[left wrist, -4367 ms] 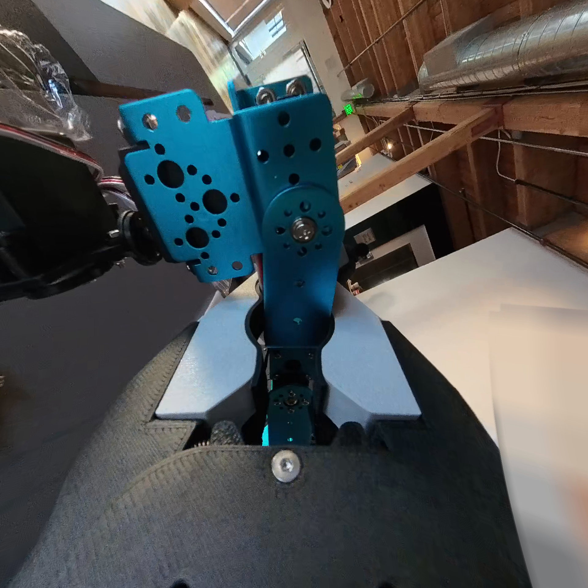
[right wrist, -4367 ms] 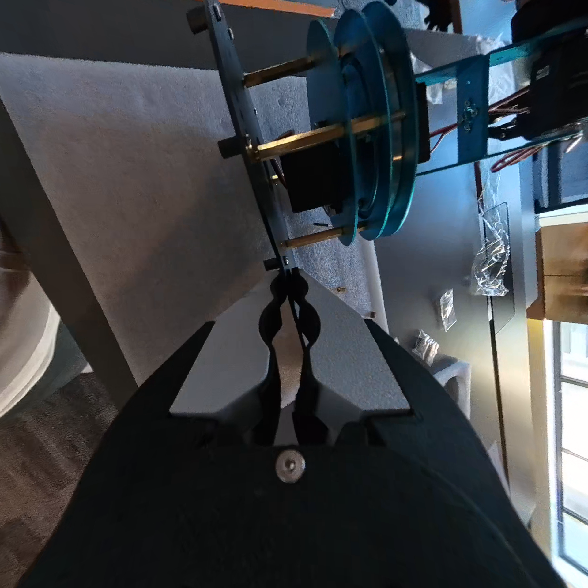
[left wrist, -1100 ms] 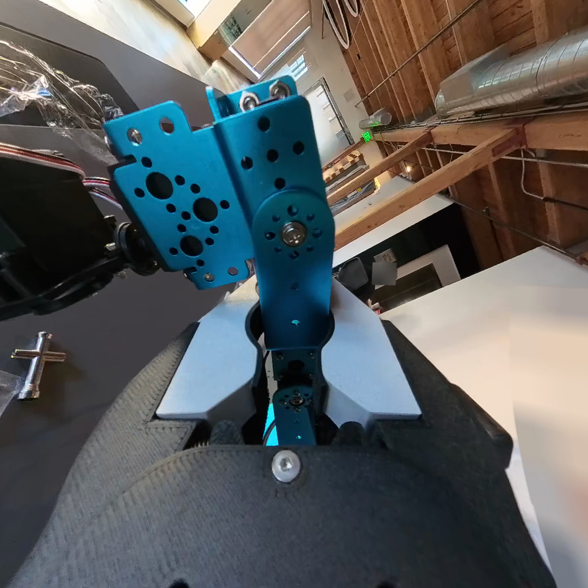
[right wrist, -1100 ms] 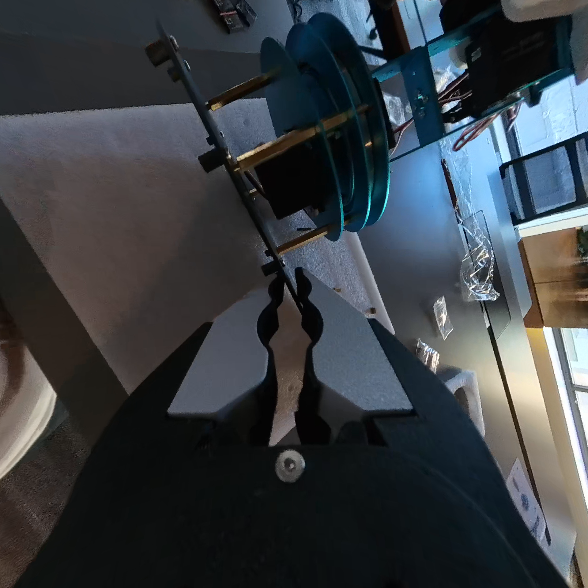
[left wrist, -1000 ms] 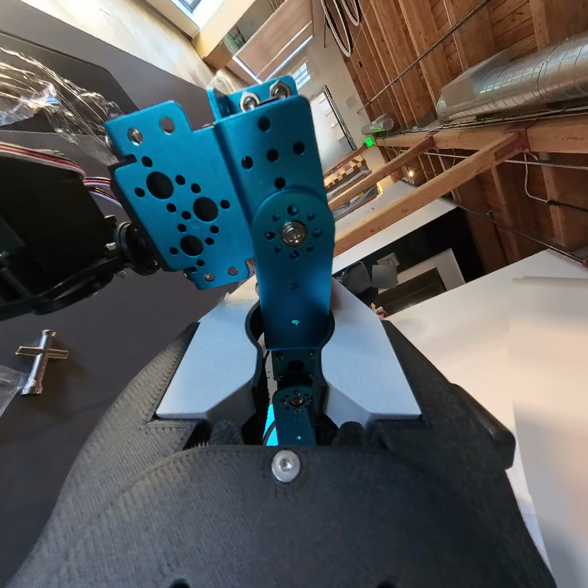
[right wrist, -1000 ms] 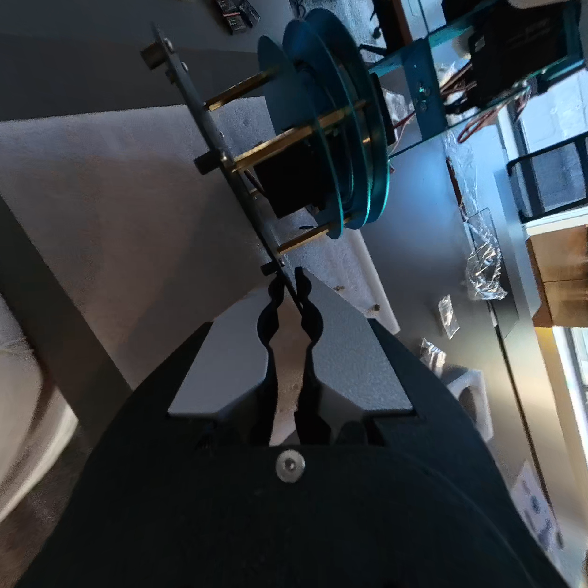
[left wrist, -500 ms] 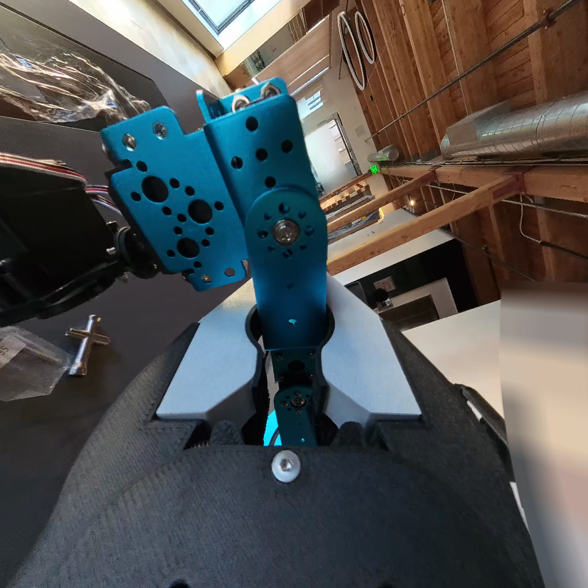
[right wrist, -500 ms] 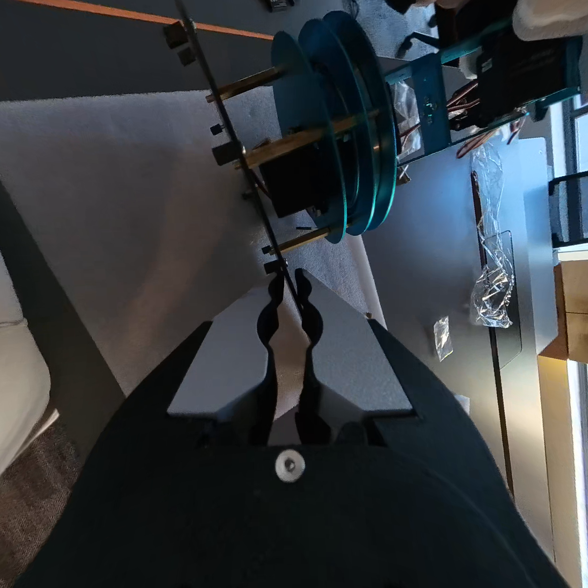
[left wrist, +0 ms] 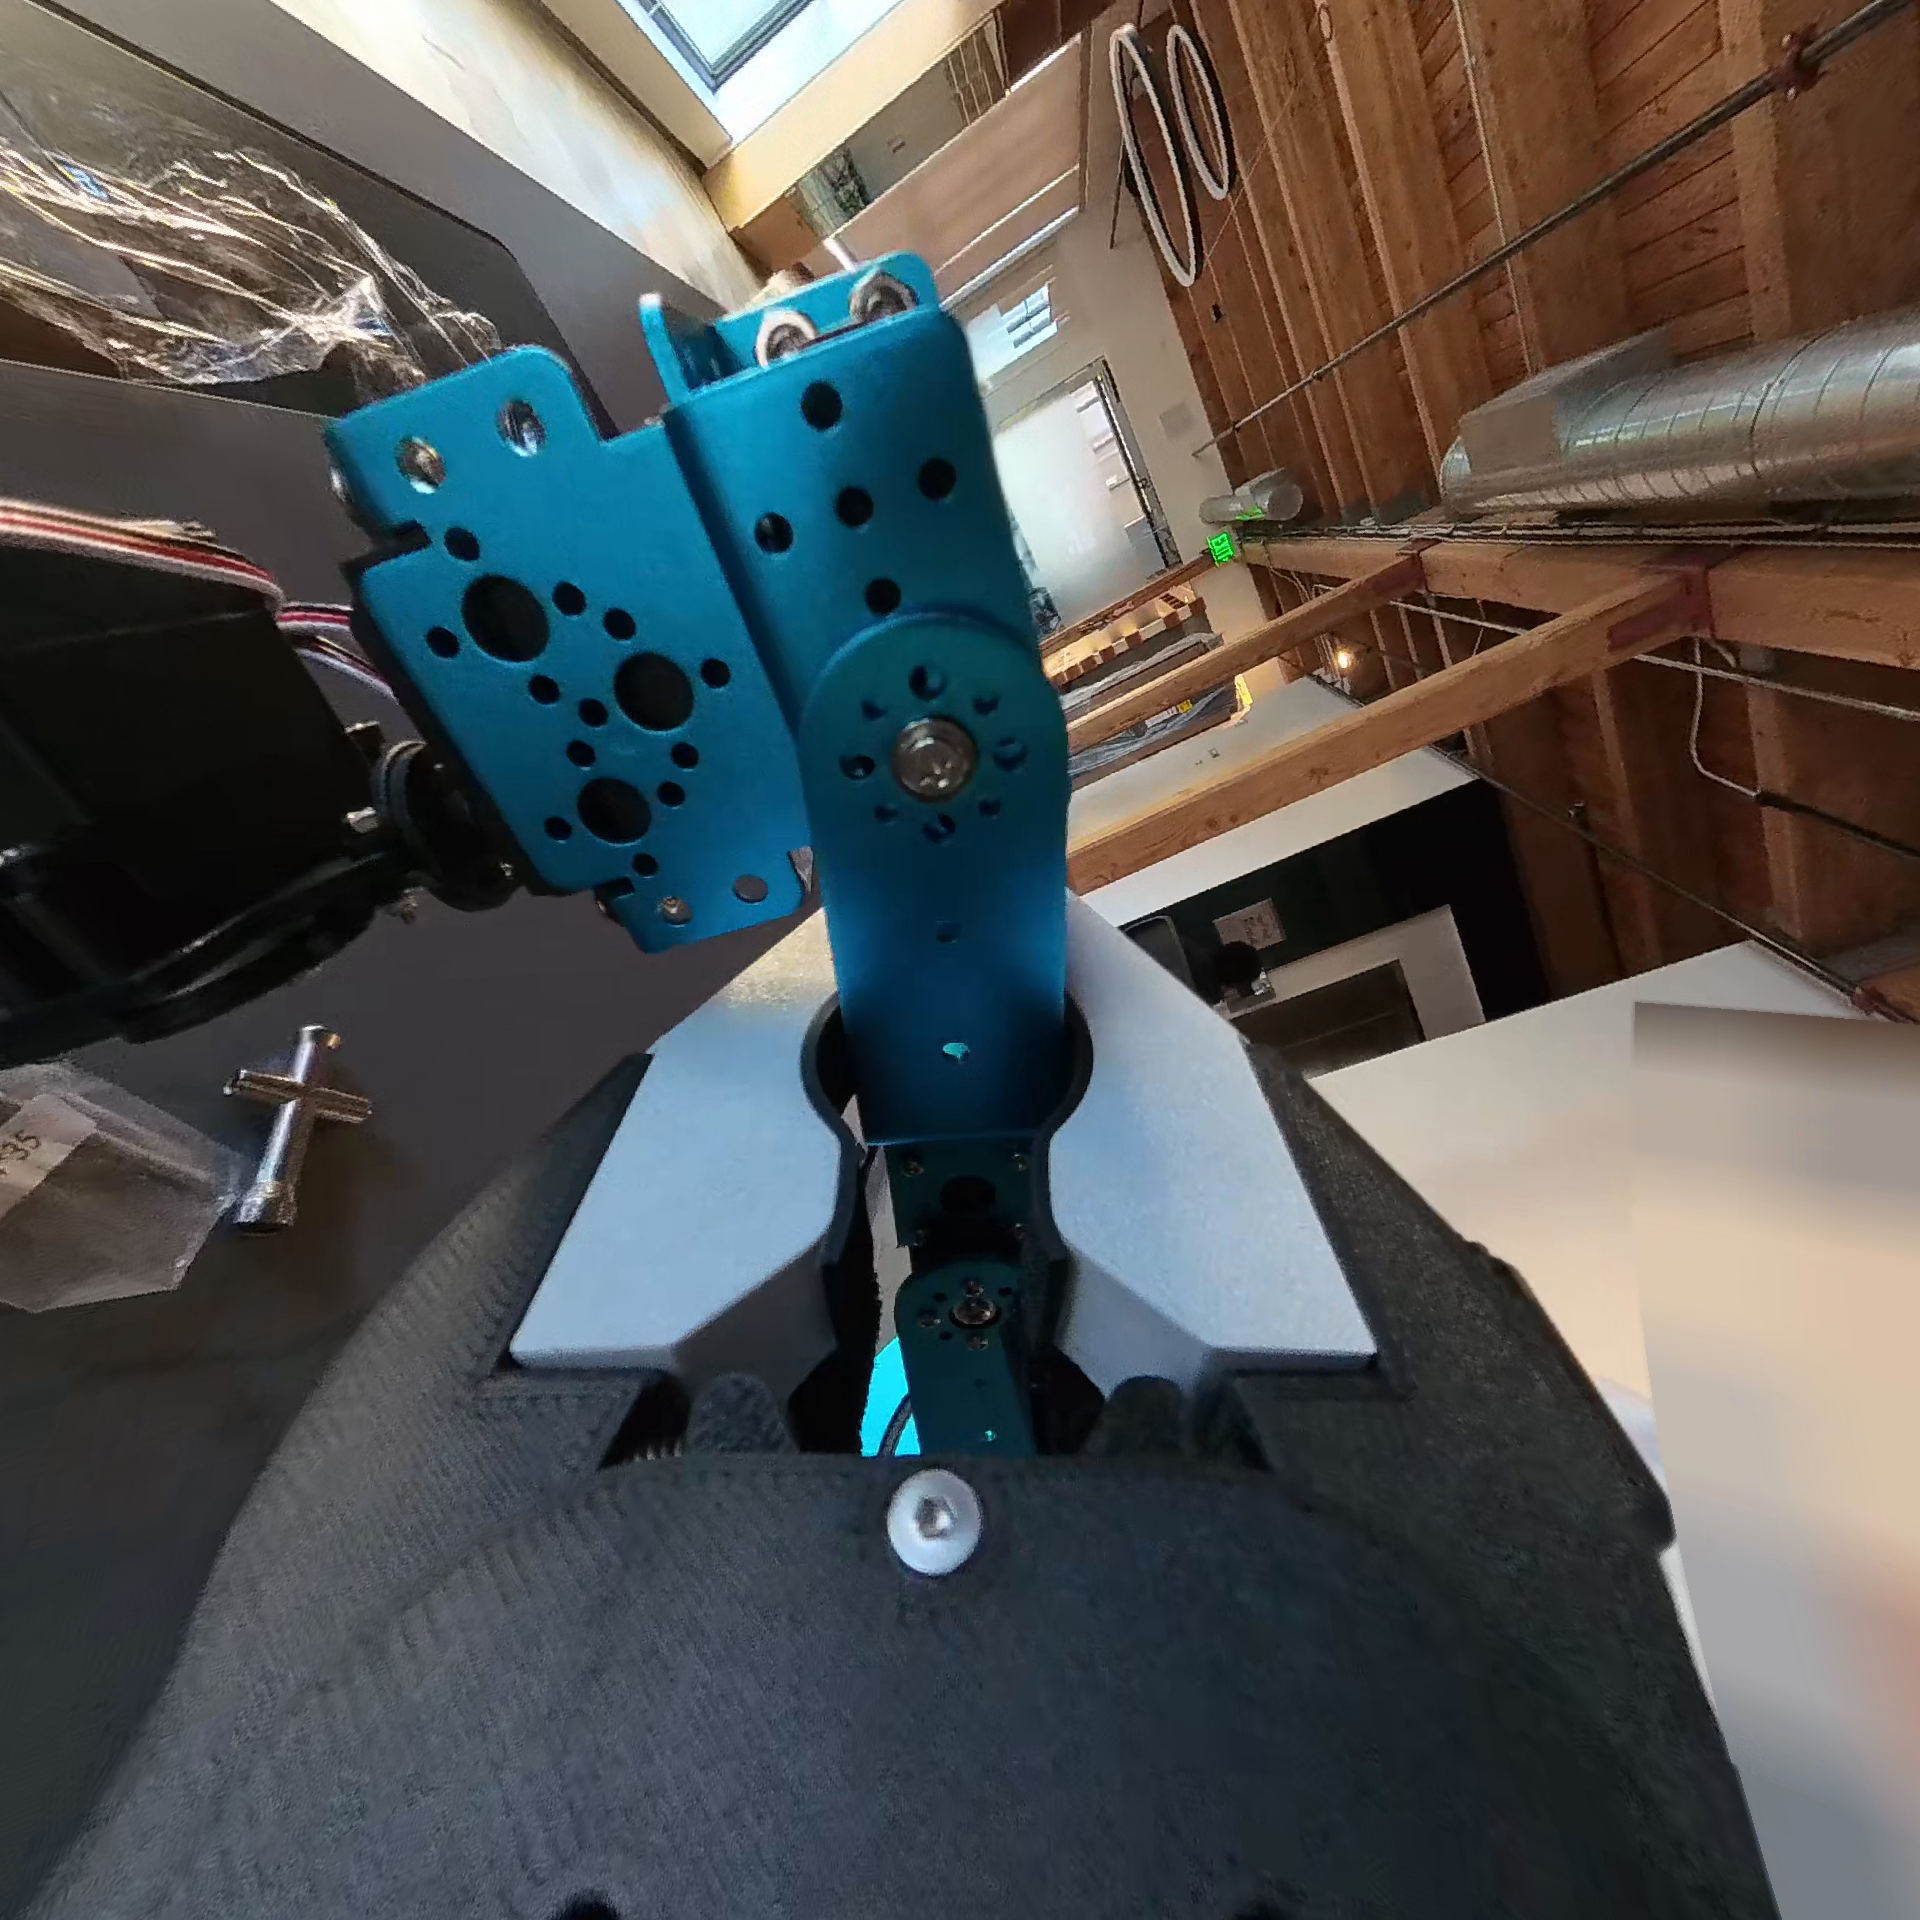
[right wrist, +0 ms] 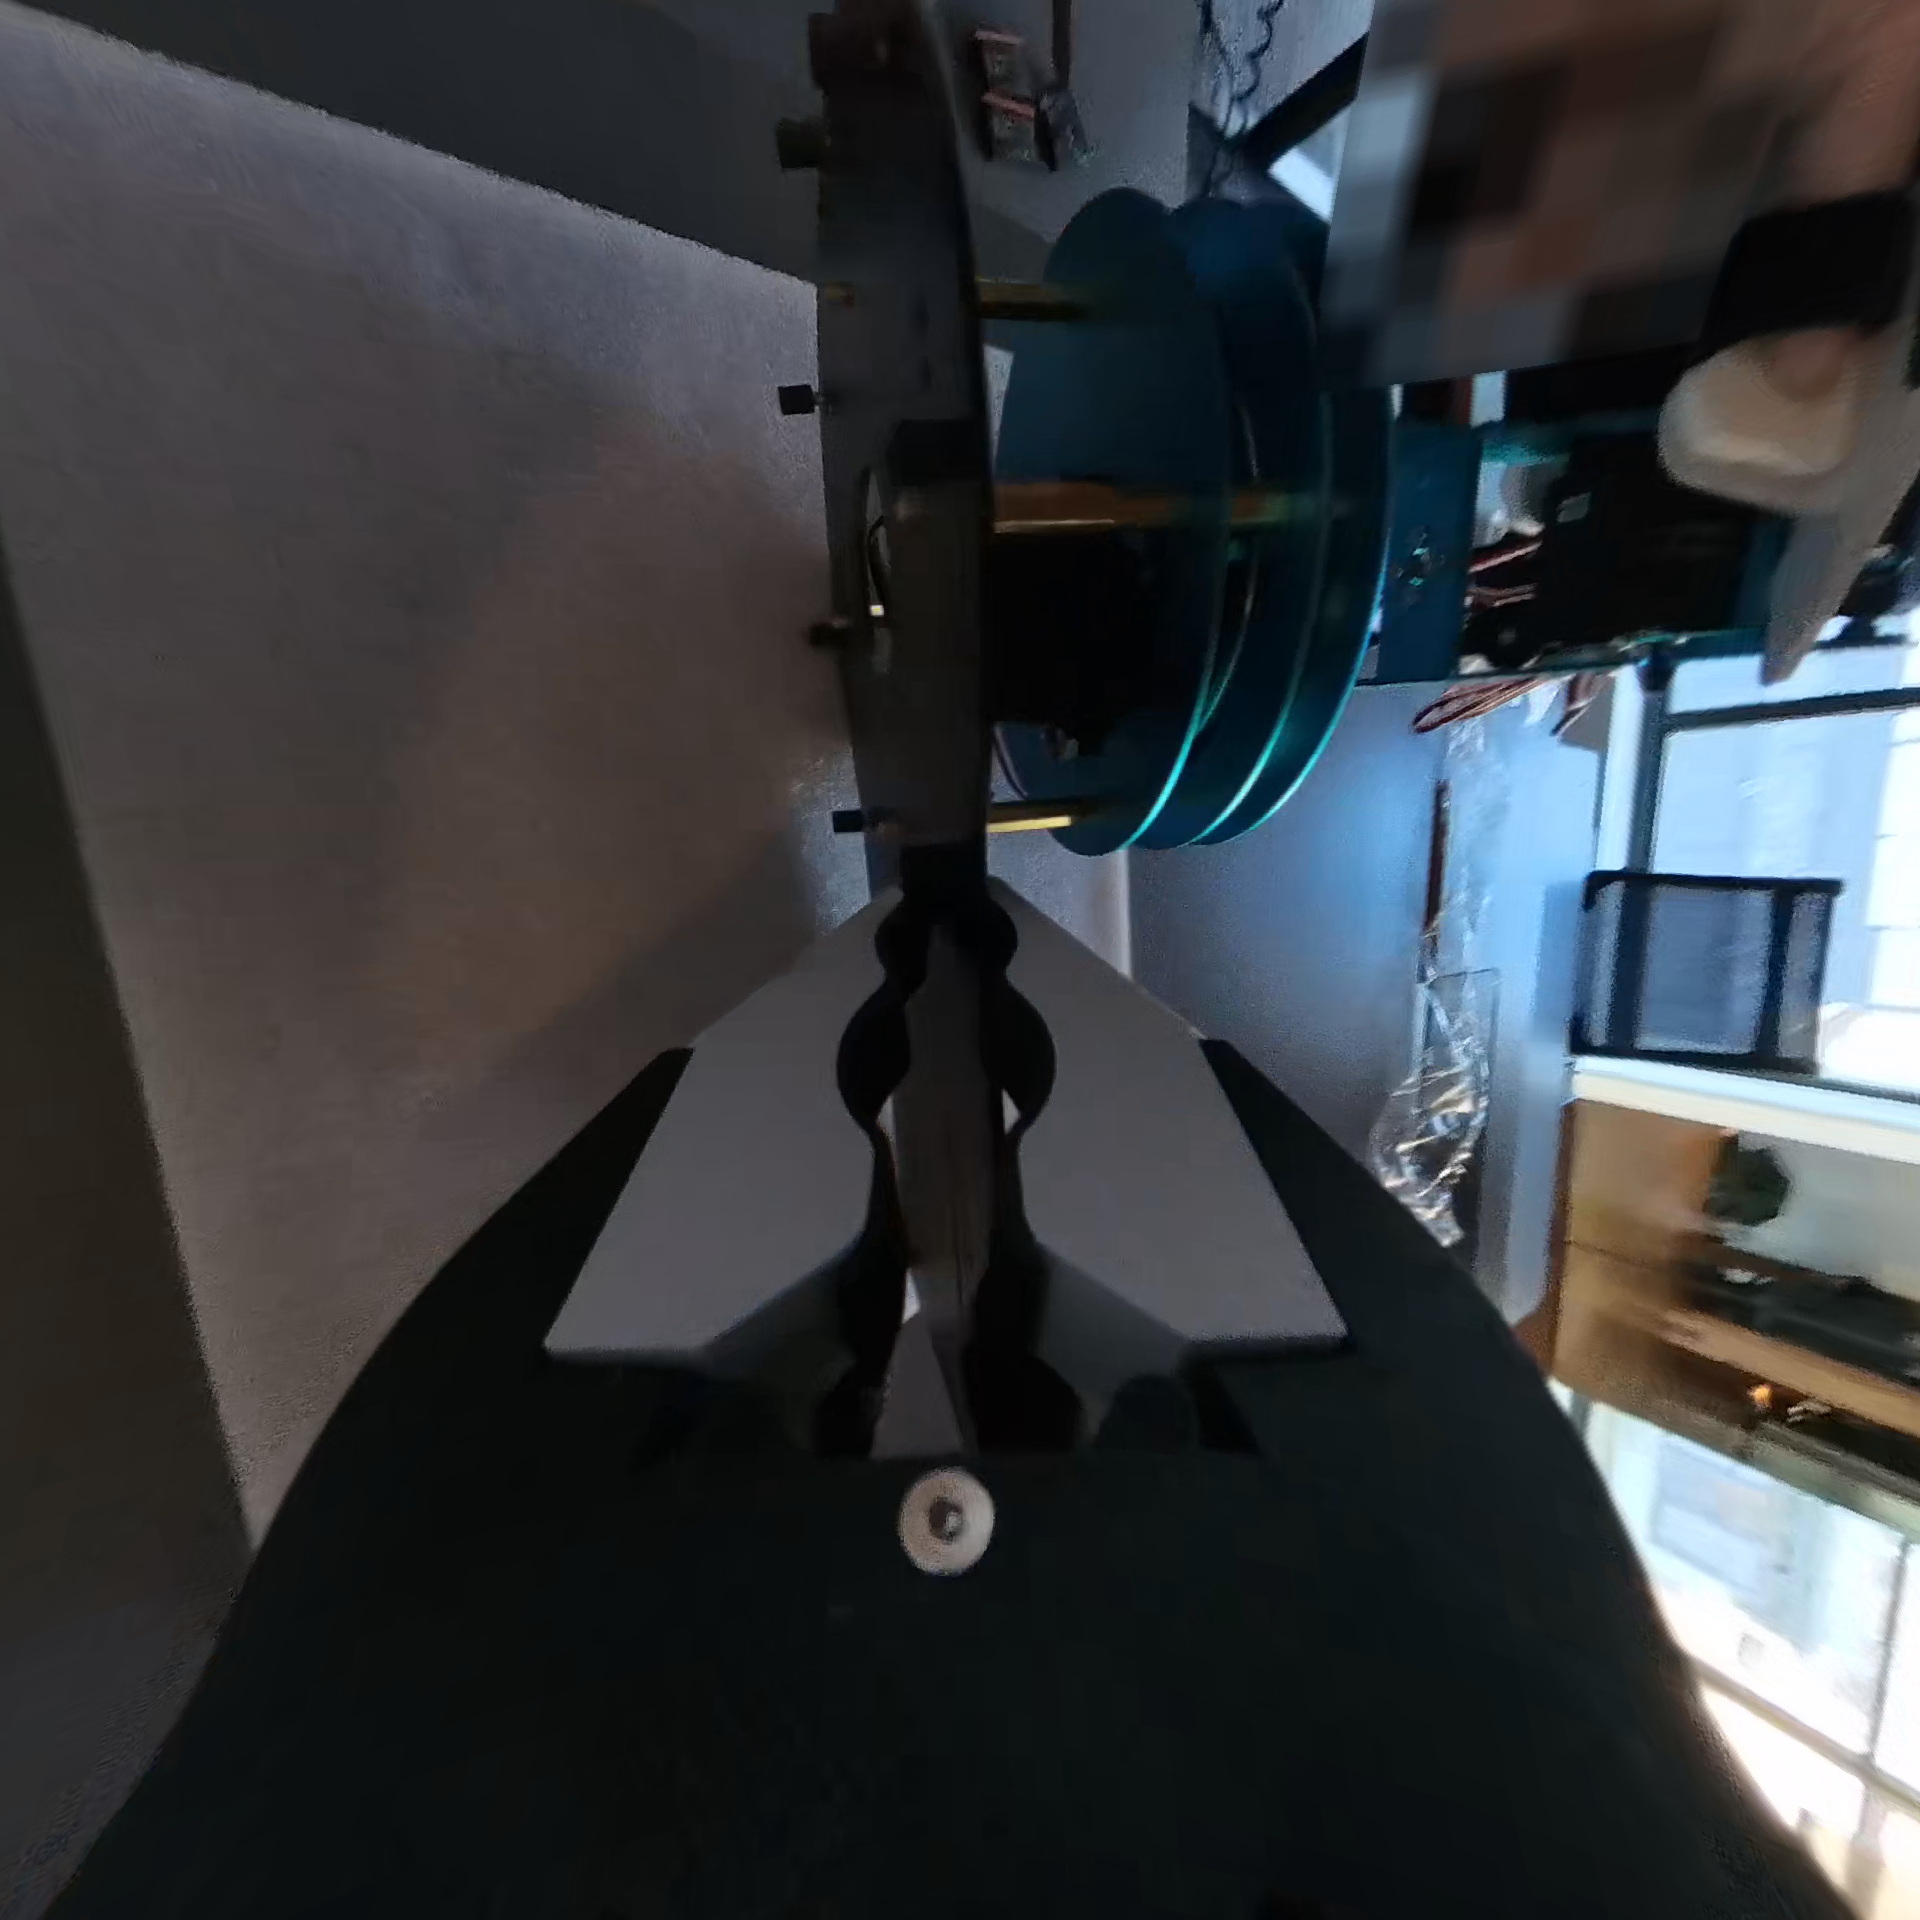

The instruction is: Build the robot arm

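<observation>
Centrally in the left wrist view, the left gripper [left wrist: 951,1049] has its jaws closed onto a blue perforated link arm [left wrist: 940,831] of a small servo assembly, which fills the rounded recess between them; this grip appears to steady the upper part of the assembly. A blue side bracket [left wrist: 566,696] joins the arm at upper left, with a black servo body [left wrist: 156,790] and its striped wires at the left edge. On the dark worktop [left wrist: 436,1091] at lower left lie a metal cross wrench [left wrist: 291,1117] and a clear plastic bag [left wrist: 73,1195]; crumpled clear wrap [left wrist: 197,229] sits at upper left. Nothing stands between the jaws and the arm

Centrally in the right wrist view, the right gripper [right wrist: 948,935] has its jaws nearly shut, pinching the thin edge of a dark base plate [right wrist: 904,436] that runs upward through the frame, apparently to fix the lower end. Brass standoffs [right wrist: 1101,507] tie this plate to stacked blue discs [right wrist: 1226,540] at centre right. A grey mat [right wrist: 416,623] fills the left. Clear bags [right wrist: 1455,1091] lie at right. A mosaic patch covers the upper right corner
</observation>
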Action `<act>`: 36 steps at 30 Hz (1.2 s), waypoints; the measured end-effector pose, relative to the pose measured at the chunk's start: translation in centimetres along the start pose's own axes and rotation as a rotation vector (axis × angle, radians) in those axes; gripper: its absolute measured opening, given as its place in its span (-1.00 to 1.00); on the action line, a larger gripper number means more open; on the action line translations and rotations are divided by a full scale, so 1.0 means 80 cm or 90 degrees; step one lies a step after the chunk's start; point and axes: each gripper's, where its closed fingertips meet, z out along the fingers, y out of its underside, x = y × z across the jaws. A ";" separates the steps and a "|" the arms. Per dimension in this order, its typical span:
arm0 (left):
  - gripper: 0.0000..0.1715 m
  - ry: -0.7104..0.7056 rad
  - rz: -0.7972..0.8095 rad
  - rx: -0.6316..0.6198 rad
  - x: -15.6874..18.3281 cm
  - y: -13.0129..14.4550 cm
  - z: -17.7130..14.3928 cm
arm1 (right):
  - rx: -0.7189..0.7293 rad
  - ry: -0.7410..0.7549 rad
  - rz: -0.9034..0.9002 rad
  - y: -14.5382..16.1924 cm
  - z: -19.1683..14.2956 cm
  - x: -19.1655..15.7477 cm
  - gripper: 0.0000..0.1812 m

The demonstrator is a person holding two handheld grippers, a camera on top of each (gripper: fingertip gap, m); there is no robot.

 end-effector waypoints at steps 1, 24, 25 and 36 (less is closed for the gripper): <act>-0.71 0.000 -0.002 0.001 -0.001 0.000 0.000 | 0.003 0.004 -0.005 0.001 0.001 0.001 -0.92; -0.72 0.001 0.004 0.030 0.011 -0.002 -0.008 | -0.057 -0.126 0.079 0.016 0.040 -0.015 -0.99; -0.72 0.002 0.004 0.034 0.011 -0.002 -0.009 | -0.057 -0.126 0.077 0.015 0.040 -0.015 -0.99; -0.72 -0.030 0.012 0.060 0.017 -0.004 -0.012 | -0.059 -0.128 0.096 0.018 0.040 -0.015 -0.99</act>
